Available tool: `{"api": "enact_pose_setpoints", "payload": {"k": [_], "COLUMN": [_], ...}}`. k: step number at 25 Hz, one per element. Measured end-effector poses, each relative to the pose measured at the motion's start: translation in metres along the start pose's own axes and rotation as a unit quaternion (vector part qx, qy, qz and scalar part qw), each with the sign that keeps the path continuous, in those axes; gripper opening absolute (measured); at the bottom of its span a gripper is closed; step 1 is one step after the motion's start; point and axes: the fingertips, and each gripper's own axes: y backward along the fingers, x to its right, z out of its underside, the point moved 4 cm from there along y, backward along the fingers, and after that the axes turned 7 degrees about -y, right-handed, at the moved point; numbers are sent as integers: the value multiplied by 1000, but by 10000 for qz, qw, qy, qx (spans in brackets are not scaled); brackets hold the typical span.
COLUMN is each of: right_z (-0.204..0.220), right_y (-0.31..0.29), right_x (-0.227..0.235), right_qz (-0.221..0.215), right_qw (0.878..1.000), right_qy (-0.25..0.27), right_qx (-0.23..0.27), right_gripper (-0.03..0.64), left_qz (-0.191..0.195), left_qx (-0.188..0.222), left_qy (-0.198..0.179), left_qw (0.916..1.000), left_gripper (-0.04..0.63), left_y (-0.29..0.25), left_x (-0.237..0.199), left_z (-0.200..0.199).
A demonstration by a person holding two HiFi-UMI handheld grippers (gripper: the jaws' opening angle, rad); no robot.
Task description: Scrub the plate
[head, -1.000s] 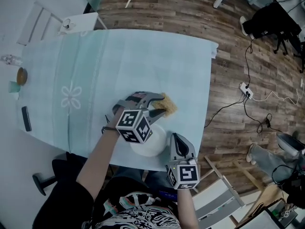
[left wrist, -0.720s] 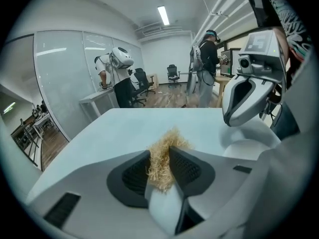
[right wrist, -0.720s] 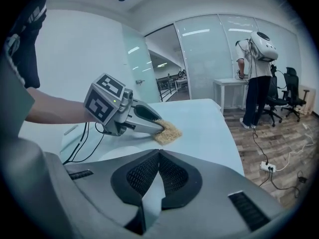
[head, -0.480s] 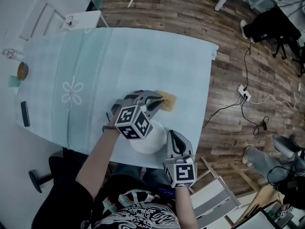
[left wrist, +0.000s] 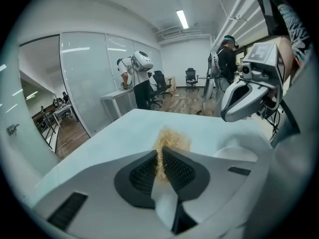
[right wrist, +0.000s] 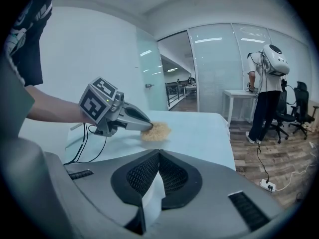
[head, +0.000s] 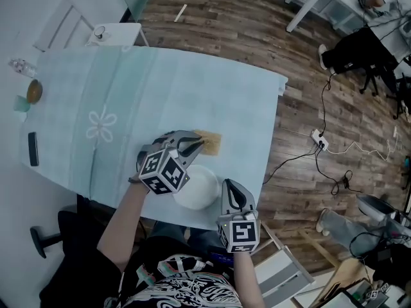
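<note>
A white plate (head: 192, 188) lies near the front edge of the table with the pale teal cloth (head: 160, 88). A tan fibrous scrub pad (head: 213, 143) lies on the cloth just beyond it. My left gripper (head: 198, 145) is shut on the pad's near edge; in the left gripper view the fibres (left wrist: 174, 138) stick out from between the pads. My right gripper (head: 230, 186) is at the plate's right rim with its jaws closed, and appears to pinch it. The right gripper view shows the left gripper (right wrist: 148, 127) on the pad (right wrist: 158, 131); the plate is hidden there.
A dark flat device (head: 32, 148), a small cup (head: 21, 103), a round object (head: 33, 90) and a bottle (head: 18, 66) sit at the table's far left. A white chair (head: 119, 34) stands behind. Cables and a power strip (head: 318, 138) lie on the wooden floor to the right.
A second ago the left gripper's jaws stood wide around the scrub pad; now they are closed on it. The right gripper stays by the plate's rim.
</note>
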Motion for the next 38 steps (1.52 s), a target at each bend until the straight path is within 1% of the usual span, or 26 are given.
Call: {"api": "enact_pose_setpoints", "payload": {"k": [4,7,10,13,19,22,28,31,34,38], "right_z": [1,-1,-5,-5,-1,9,31,42,51,65], "right_y": [3,6,7,8,1,0,-2,-2,-3,-5], "right_x": [-2,-1,2,7,5,4,6,5,-1,-6], "right_qz": [-42,-49,-33,-21,-126,-162,-331,-372,-498,-647], "right_qw": [9996,9993,9990,9984,9979,9978,9959,9944,9912,9872], "right_qy": [254,342,433,530,555,479,147,113,166,-49], "right_qx": [-130,-155,-130,-171,-293,-435,-828,-987,-1216,-1455], "right_gripper": [6,6,6,6,6,6,8,9,21,37], "left_qz": [-122,-230,-332,-356,-428,-368,-106,55,139,199], "left_qx": [44,38,57,97,39,-12,-223,-351,-417,-493], "left_qy": [136,253,501,775,982,1112,983,821,645,451], "left_qw": [9998,9994,9982,9963,9942,9931,9949,9960,9969,9976], "left_gripper": [51,51,51,49,49,50,51,51,51,51], "left_y": [20,32,43,50,57,60,59,56,53,48], "left_x": [0,4,8,15,25,34,62,76,86,95], "left_z": [2,4,3,1,10,16,20,21,20,20]}}
